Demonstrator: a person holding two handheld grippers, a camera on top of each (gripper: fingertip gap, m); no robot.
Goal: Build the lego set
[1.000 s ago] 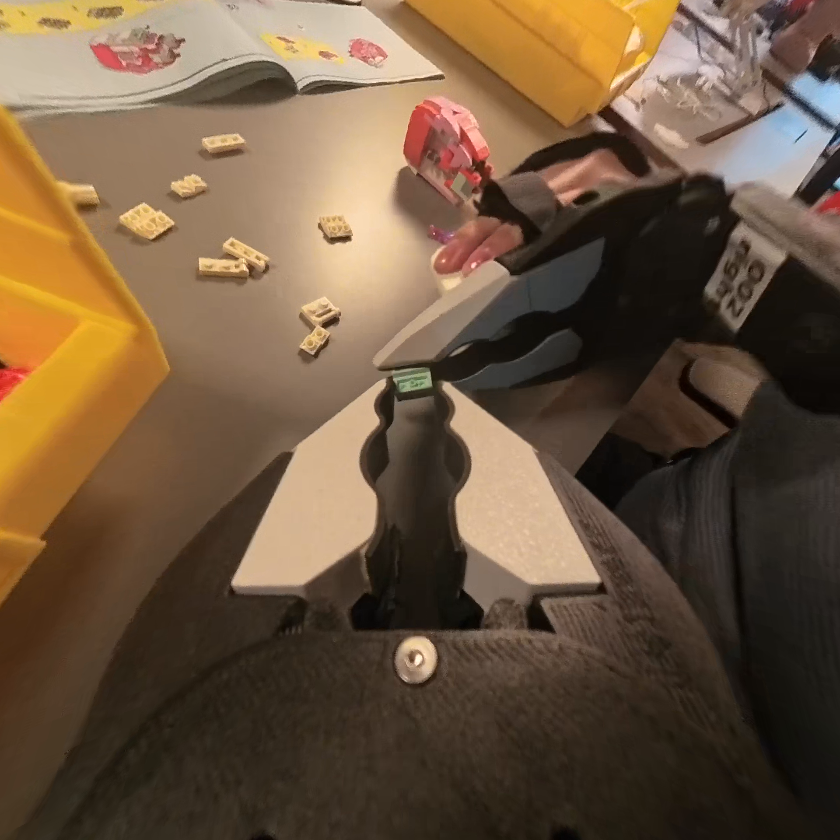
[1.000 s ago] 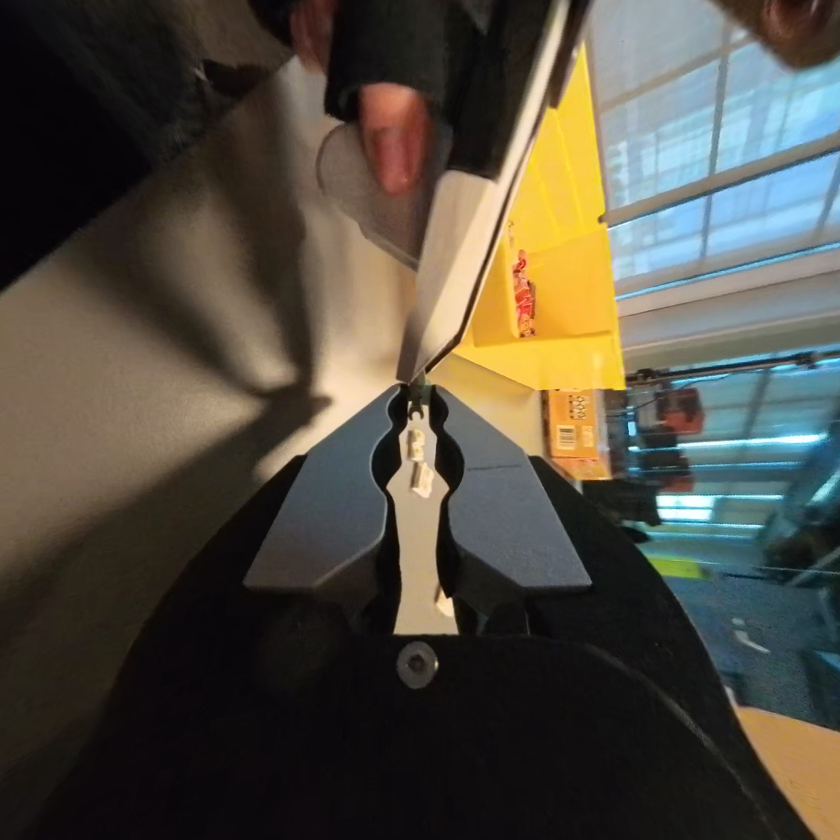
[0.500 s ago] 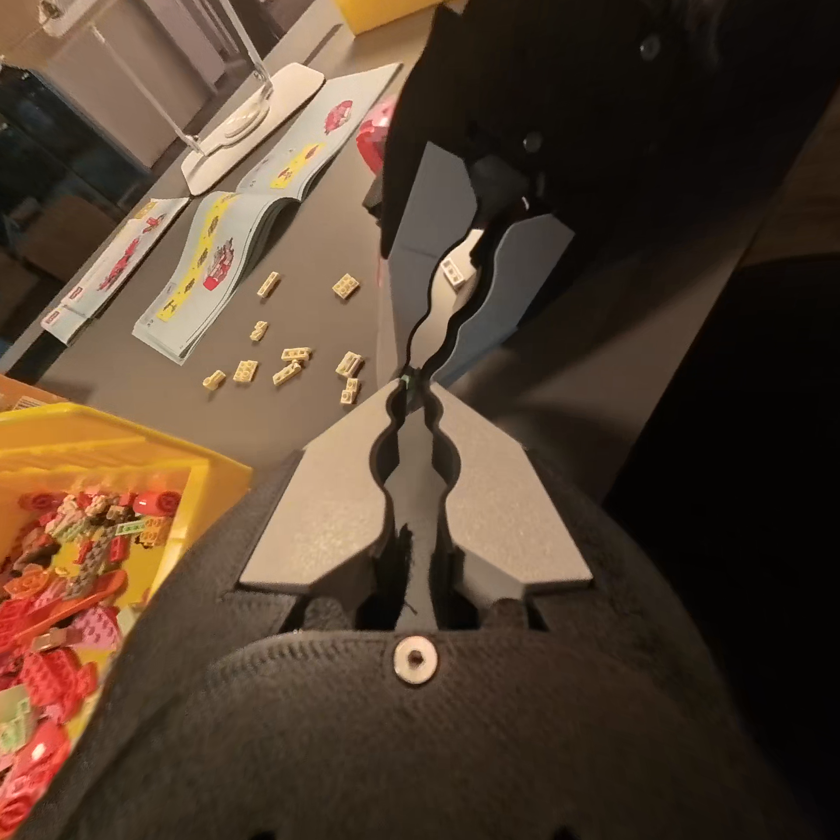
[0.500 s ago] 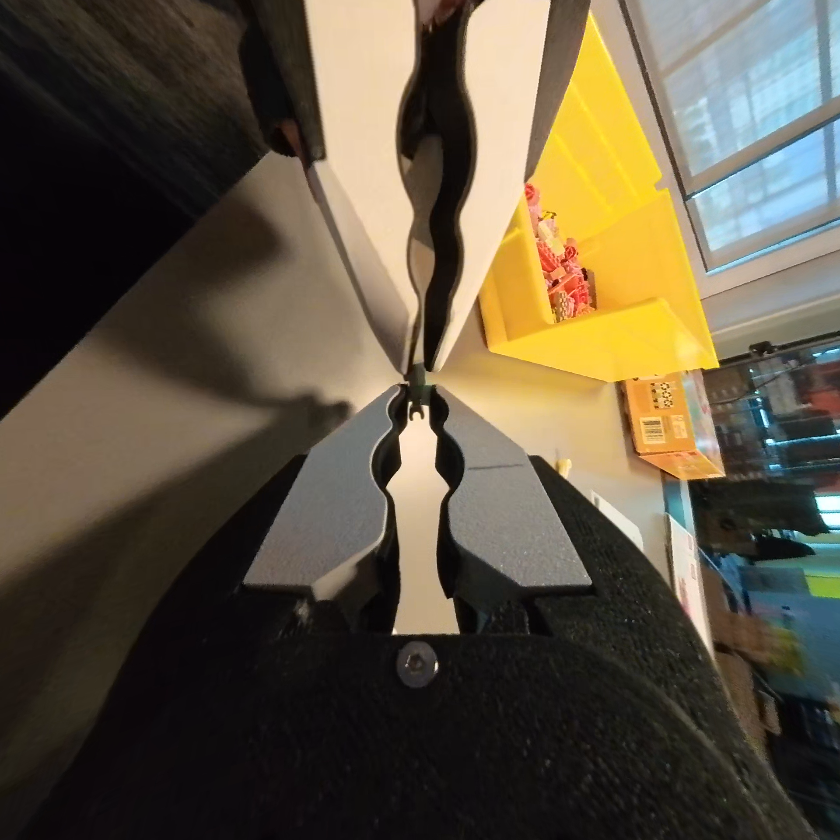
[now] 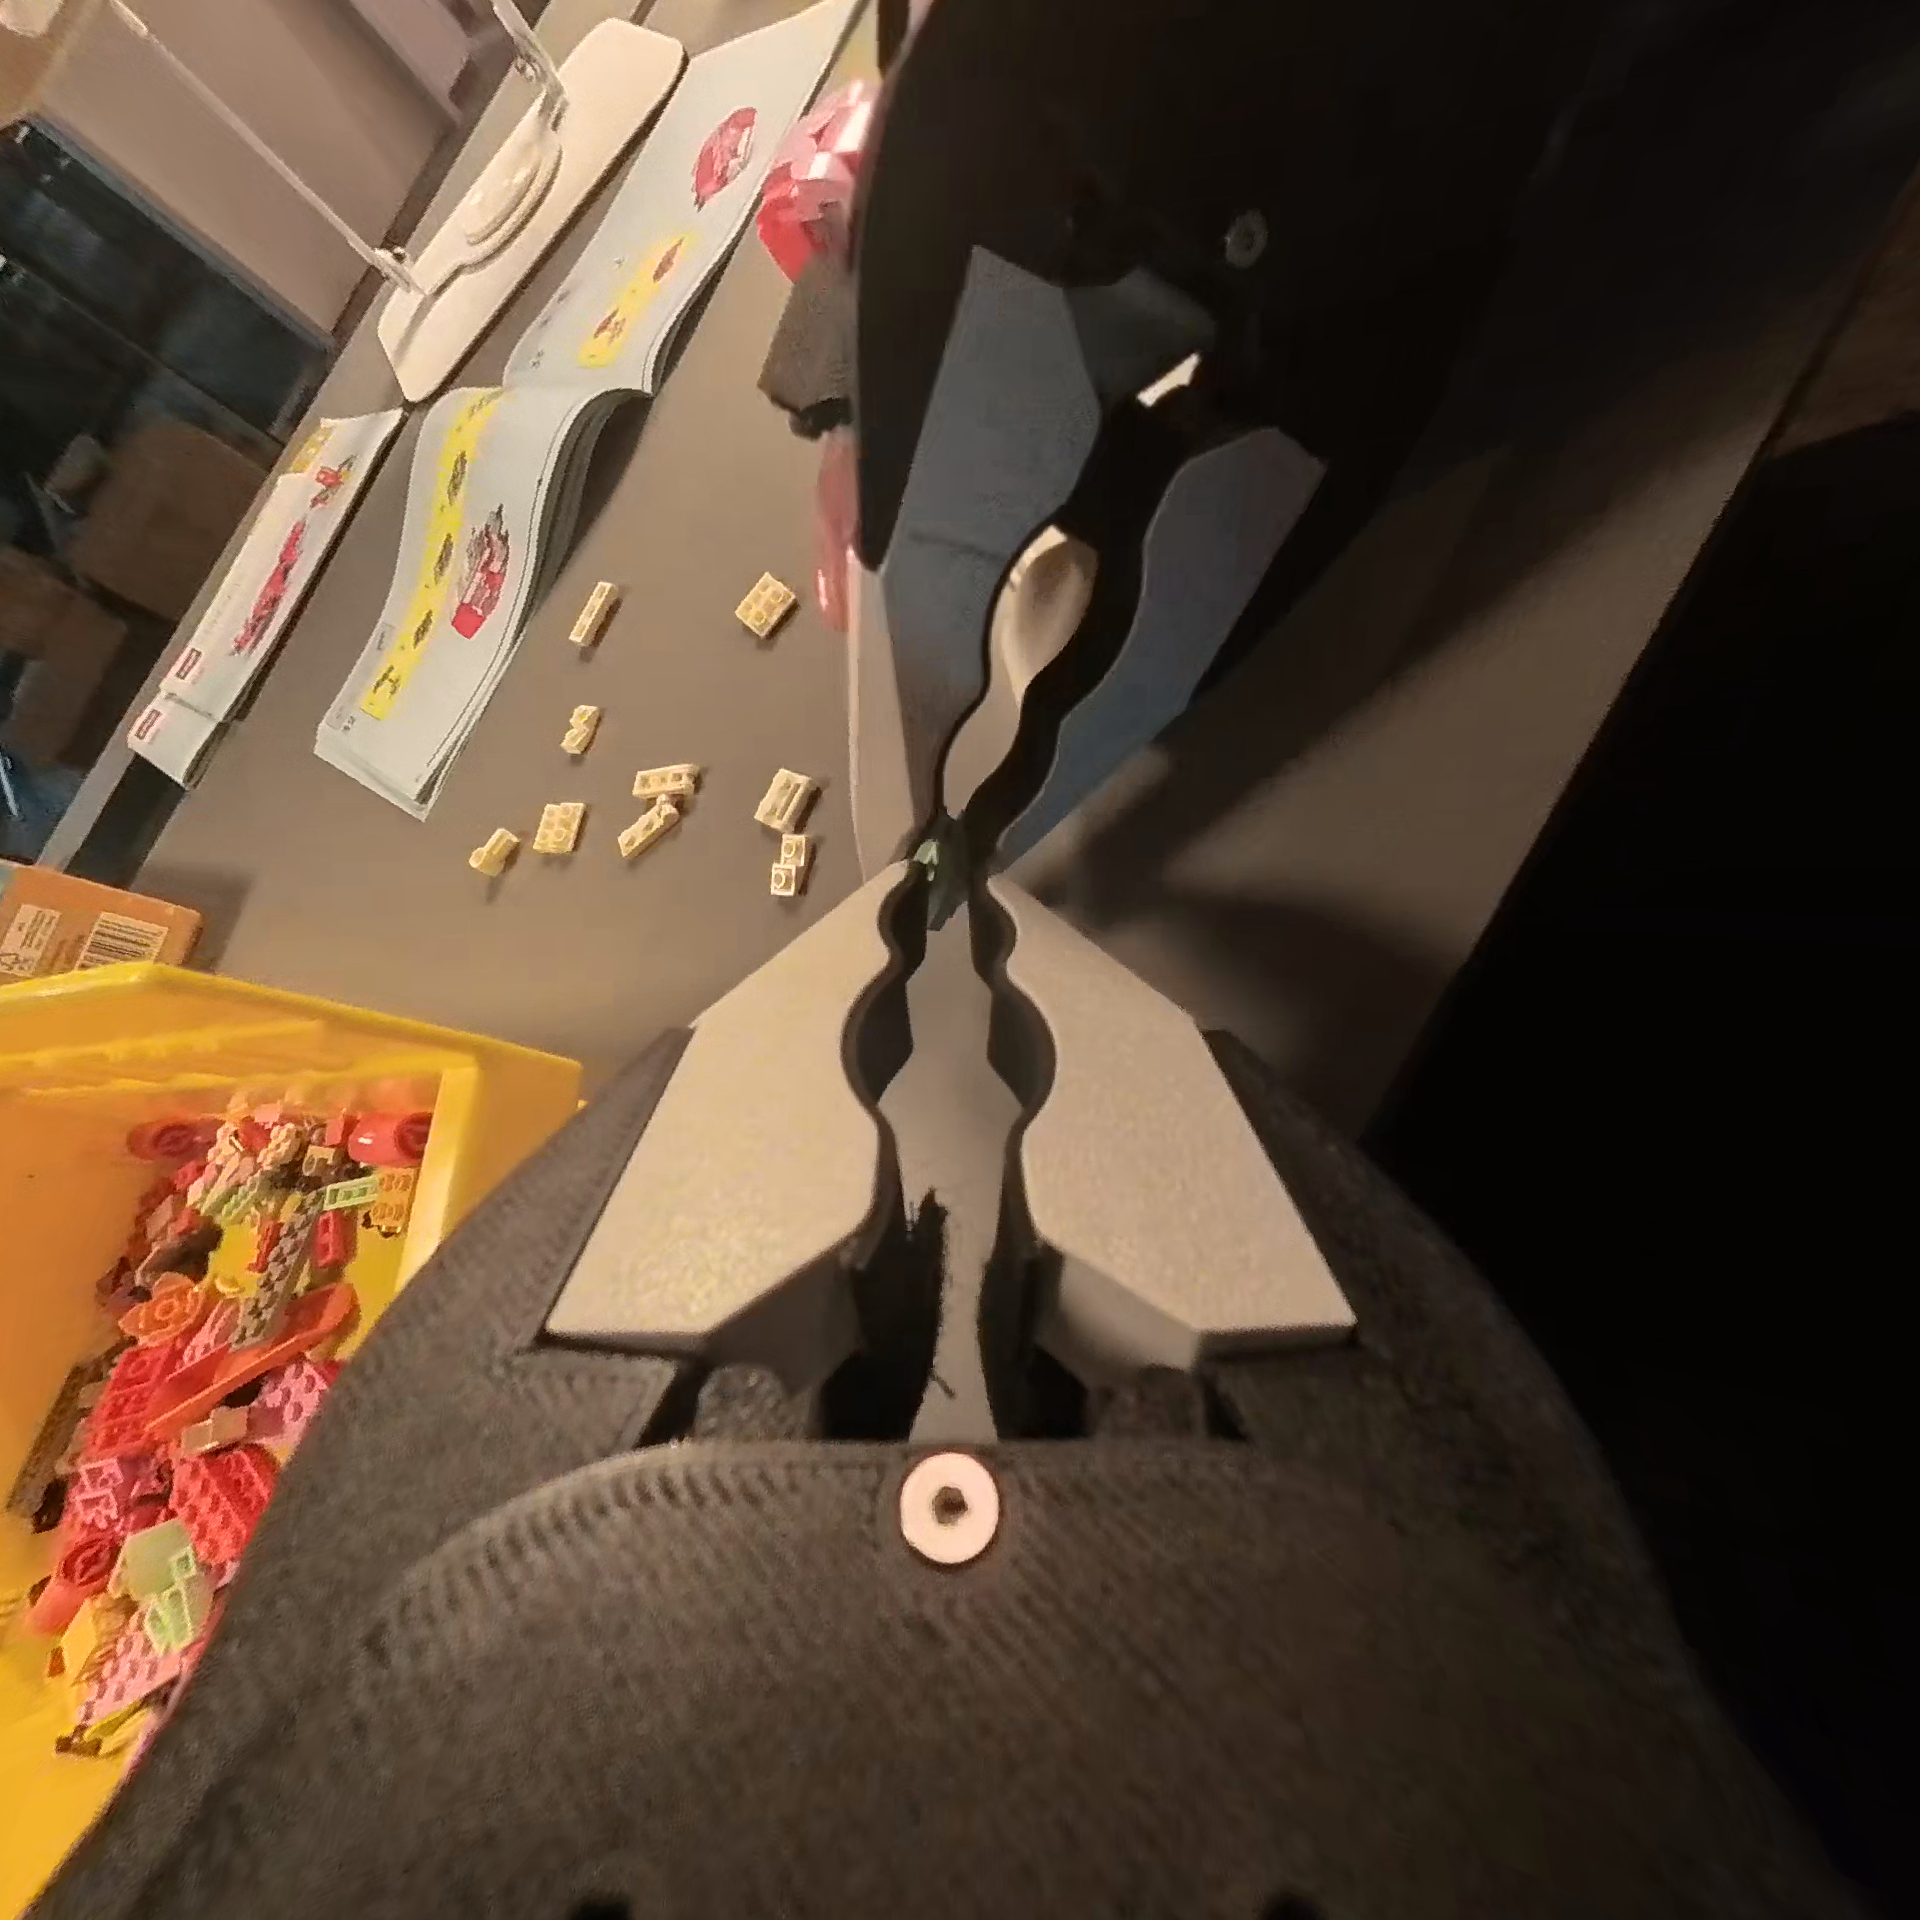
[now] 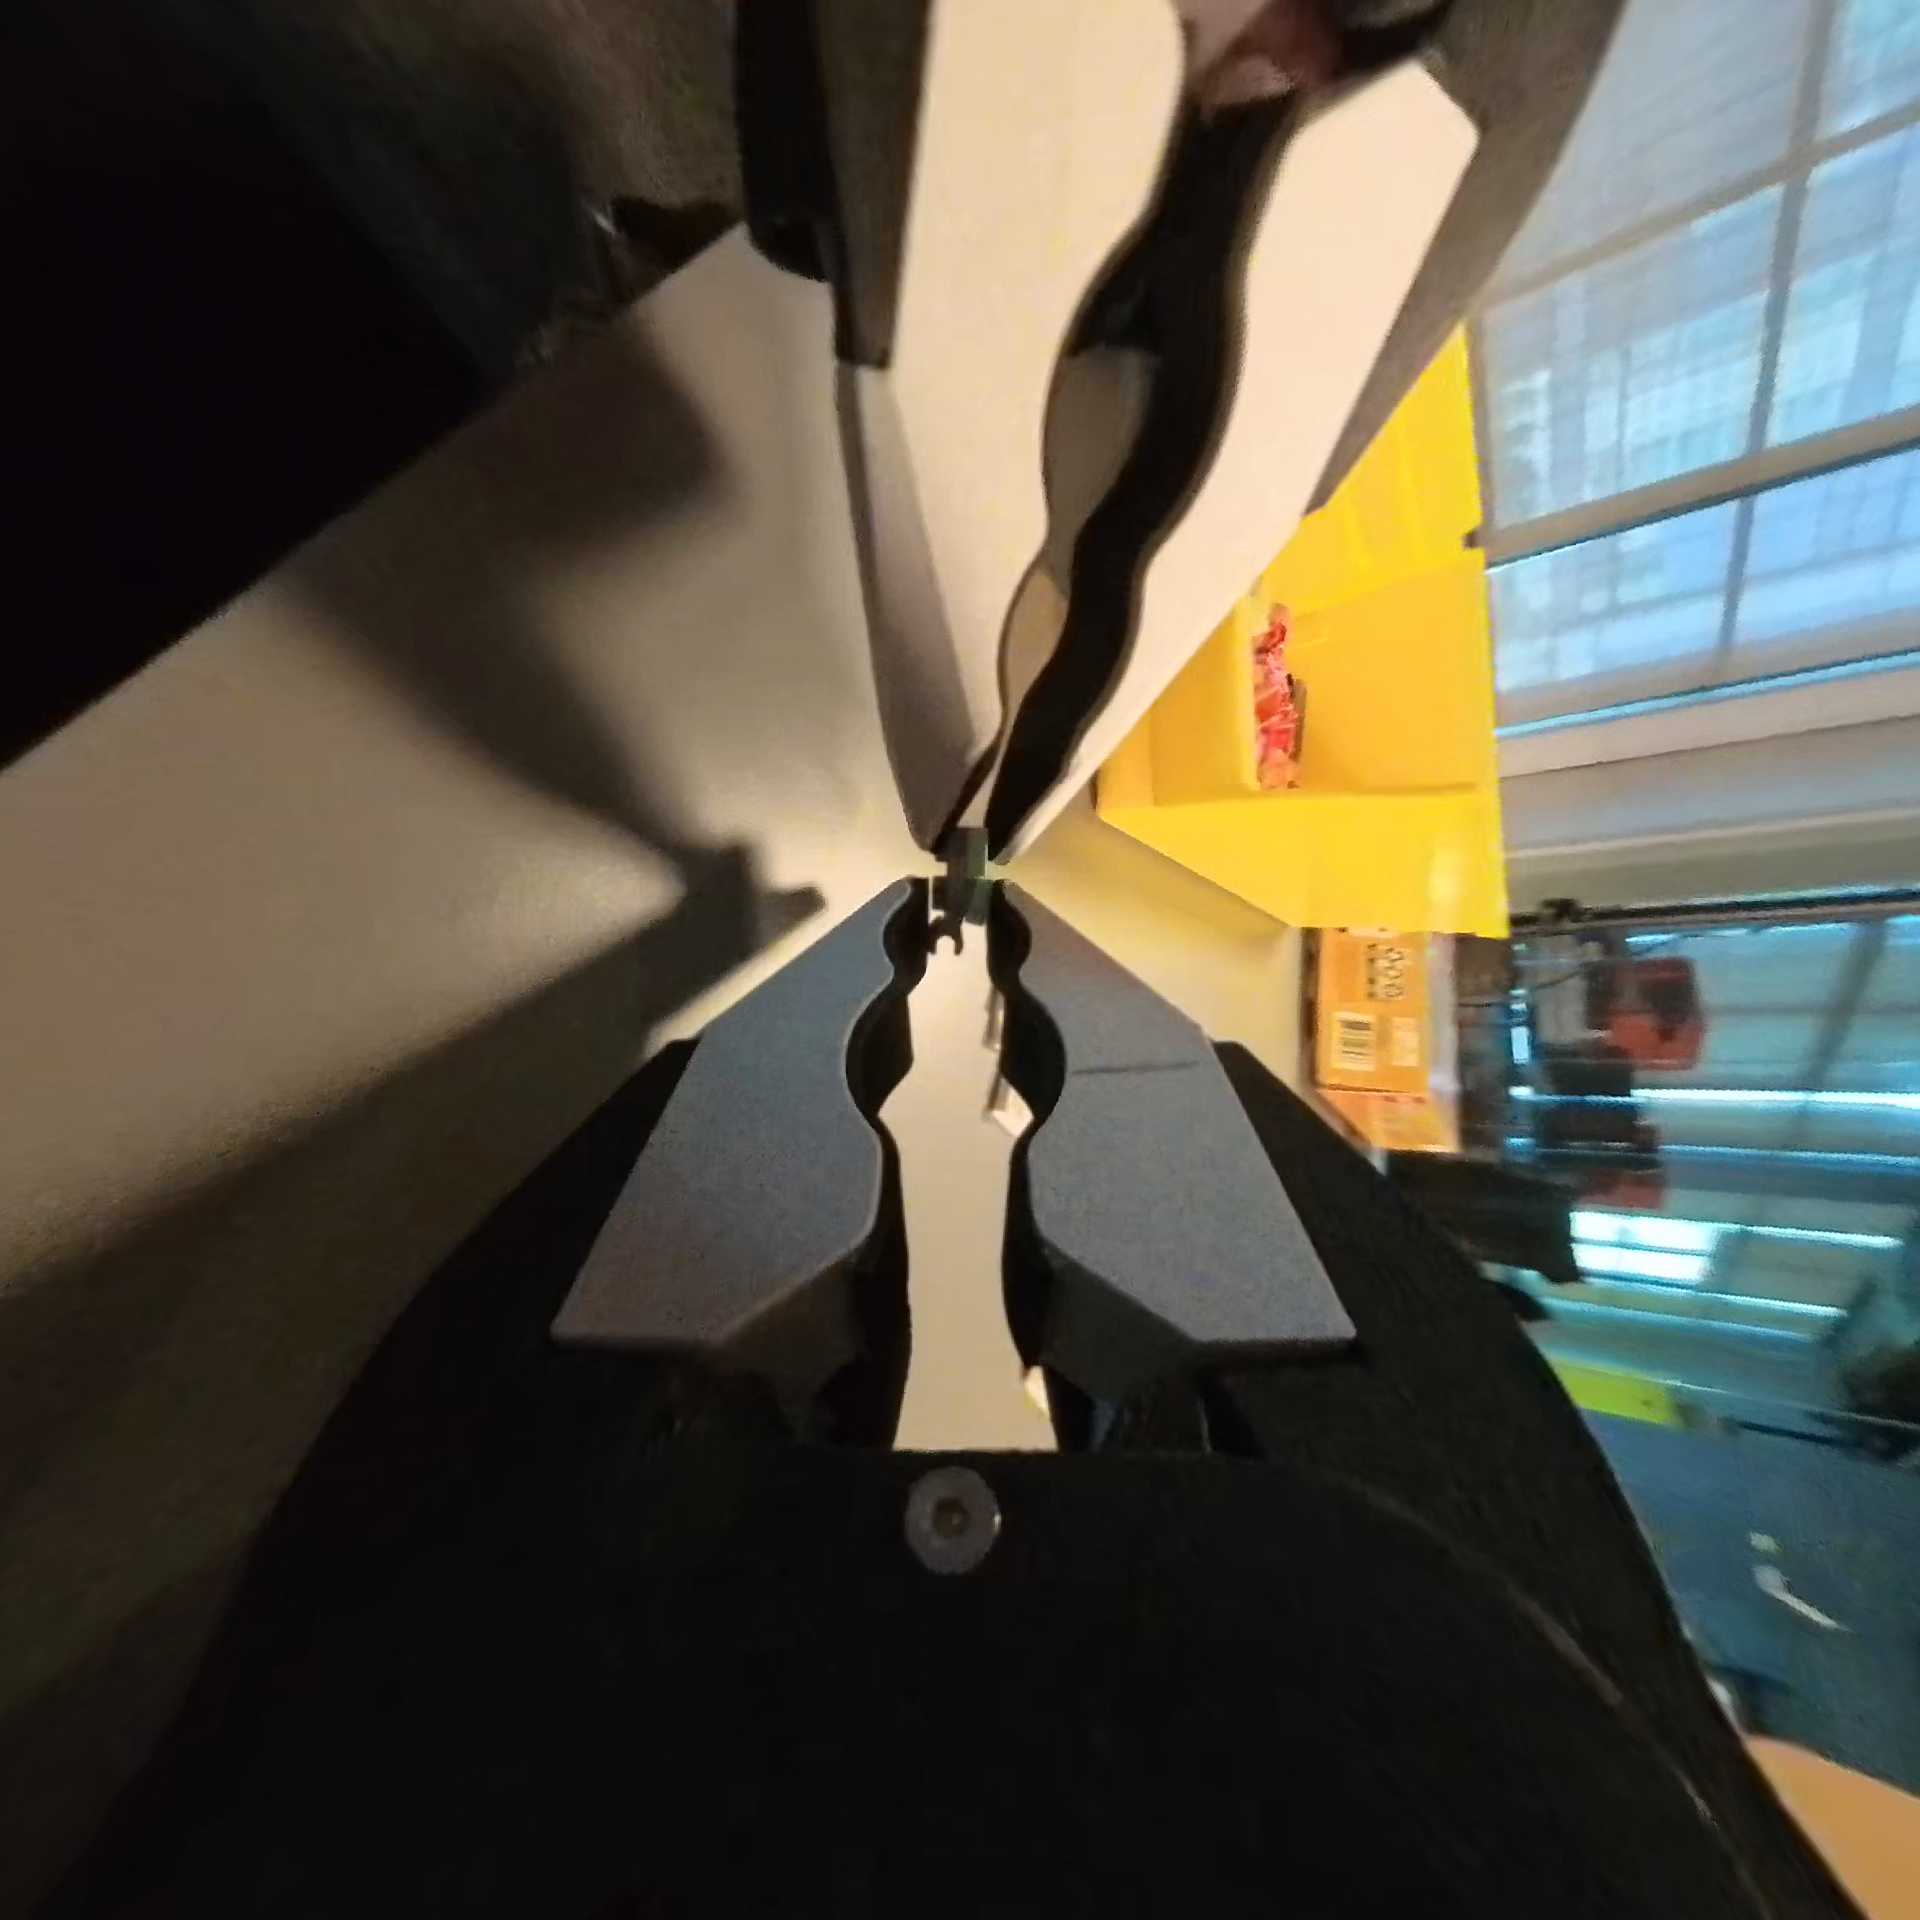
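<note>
My two grippers meet tip to tip above the grey table (image 5: 436, 935). A small green piece (image 5: 938, 881) sits between them. In the left wrist view my left gripper (image 5: 940, 896), with light grey fingers, is shut on the near end of the piece. The right gripper's blue-grey fingers (image 5: 914, 623) come down from above onto its far end. In the right wrist view my right gripper (image 6: 954, 902) is shut on the green piece (image 6: 975, 868), with a small pale clip-like part (image 6: 940, 925) at its left pad. The left gripper's pale fingers (image 6: 935, 520) pinch it from above.
A yellow bin (image 5: 312, 1049) of red and pink bricks stands at the left, also seen in the right wrist view (image 6: 1351, 821). Several tan bricks (image 5: 665, 795) lie loose on the table. Open instruction booklets (image 5: 488, 592), a red and pink model (image 5: 810, 197) and a cardboard box (image 6: 1371, 1023) lie beyond. Less than 4 cm separates the two grippers' tips.
A second ago my left jaws stood wider around the green piece held by the right gripper; they have closed on it. Both grippers have swung round and now face each other tip to tip.
</note>
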